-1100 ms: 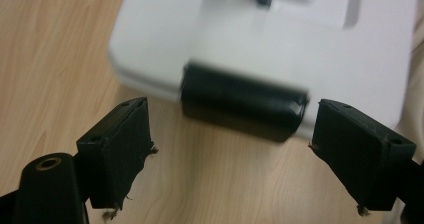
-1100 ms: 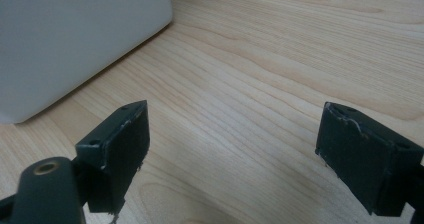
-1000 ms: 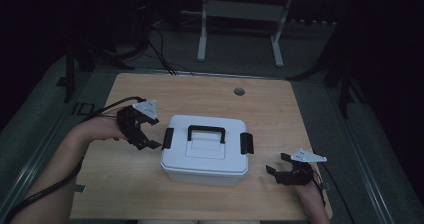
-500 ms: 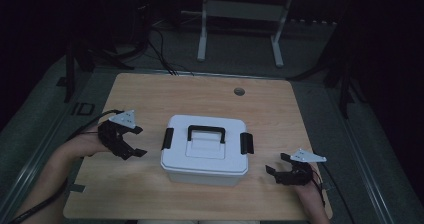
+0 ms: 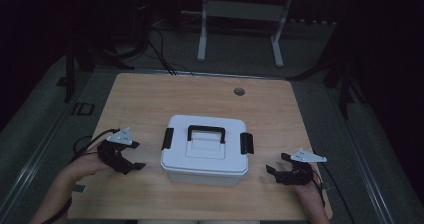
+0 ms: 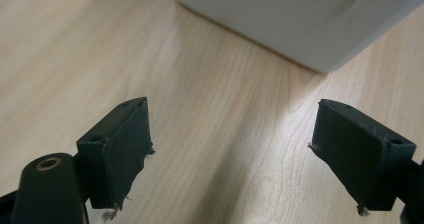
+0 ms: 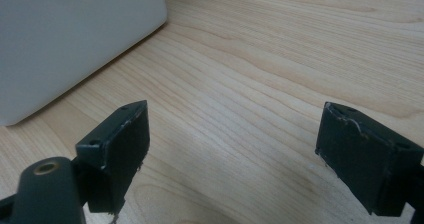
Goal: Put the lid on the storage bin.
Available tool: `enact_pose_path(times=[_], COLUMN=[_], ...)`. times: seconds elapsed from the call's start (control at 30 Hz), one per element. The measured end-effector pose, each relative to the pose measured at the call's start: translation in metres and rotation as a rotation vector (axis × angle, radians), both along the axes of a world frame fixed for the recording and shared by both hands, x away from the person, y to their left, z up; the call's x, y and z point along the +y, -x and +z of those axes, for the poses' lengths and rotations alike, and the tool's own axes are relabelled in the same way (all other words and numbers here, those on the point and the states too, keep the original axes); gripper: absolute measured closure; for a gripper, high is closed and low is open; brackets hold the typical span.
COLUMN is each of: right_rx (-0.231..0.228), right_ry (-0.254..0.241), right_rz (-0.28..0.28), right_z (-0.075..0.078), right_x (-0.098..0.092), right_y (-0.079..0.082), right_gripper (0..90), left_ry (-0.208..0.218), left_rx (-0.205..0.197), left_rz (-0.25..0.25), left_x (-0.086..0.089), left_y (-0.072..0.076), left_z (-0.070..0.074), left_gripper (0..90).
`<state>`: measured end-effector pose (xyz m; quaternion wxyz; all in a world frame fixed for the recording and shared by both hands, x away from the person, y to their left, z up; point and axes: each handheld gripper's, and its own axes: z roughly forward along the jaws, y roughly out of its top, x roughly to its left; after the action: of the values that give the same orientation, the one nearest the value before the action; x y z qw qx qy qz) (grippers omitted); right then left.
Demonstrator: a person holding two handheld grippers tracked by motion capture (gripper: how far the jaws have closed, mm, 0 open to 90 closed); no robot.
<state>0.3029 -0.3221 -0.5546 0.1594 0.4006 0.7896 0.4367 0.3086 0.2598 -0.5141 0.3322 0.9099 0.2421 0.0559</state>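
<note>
A white lidded box (image 5: 205, 151) with a black handle (image 5: 206, 130) and a black latch on each end stands in the middle of the wooden table (image 5: 150, 99). My left gripper (image 5: 137, 155) is low over the table just left of the box, open, with nothing between its fingers. In the left gripper view the left gripper (image 6: 232, 114) points at bare wood, with the box (image 6: 300, 14) a short way ahead. My right gripper (image 5: 276, 163) rests right of the box, also open and holding nothing. In the right gripper view the right gripper (image 7: 232, 111) has the box (image 7: 70, 39) ahead at the left.
A round cable hole (image 5: 239, 91) sits near the table's far edge. Beyond the table stands a white metal frame (image 5: 240, 14), and cables (image 5: 160, 54) run over the dark floor. Bare wood lies on all sides of the box.
My left gripper has come down and moved left and nearer to me, away from the box's left latch, to just above the table. The right gripper and the box have not moved.
</note>
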Motion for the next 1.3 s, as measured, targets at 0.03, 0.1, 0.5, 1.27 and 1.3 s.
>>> enact_pose_path(times=[0.03,0.1,0.5,1.27,1.3], right_rx=[0.0,0.001,-0.005,0.003,0.004], right_ry=[0.001,0.006,0.001,0.01,0.006], right_rz=[0.001,-0.001,-0.02,-0.031,-0.031], right_z=[0.0,-0.001,-0.001,-0.001,-0.001], right_x=[0.0,0.0,-0.002,-0.001,-0.002], right_y=[0.0,0.0,0.0,-0.001,0.0], right_gripper=[13.7,13.7,13.7,13.8,13.8], left_ry=[-0.001,0.012,0.009,0.02,0.02], left_rx=[-0.001,-0.008,-0.082,-0.248,-0.26], left_rz=[0.0,0.003,0.193,0.562,0.583], left_x=[0.0,0.0,0.001,0.01,0.011], left_y=[0.003,0.009,0.033,0.05,0.05], left_z=[-0.003,-0.009,-0.028,-0.044,-0.043], left_gripper=[15.8,15.8,15.8,12.4,9.3])
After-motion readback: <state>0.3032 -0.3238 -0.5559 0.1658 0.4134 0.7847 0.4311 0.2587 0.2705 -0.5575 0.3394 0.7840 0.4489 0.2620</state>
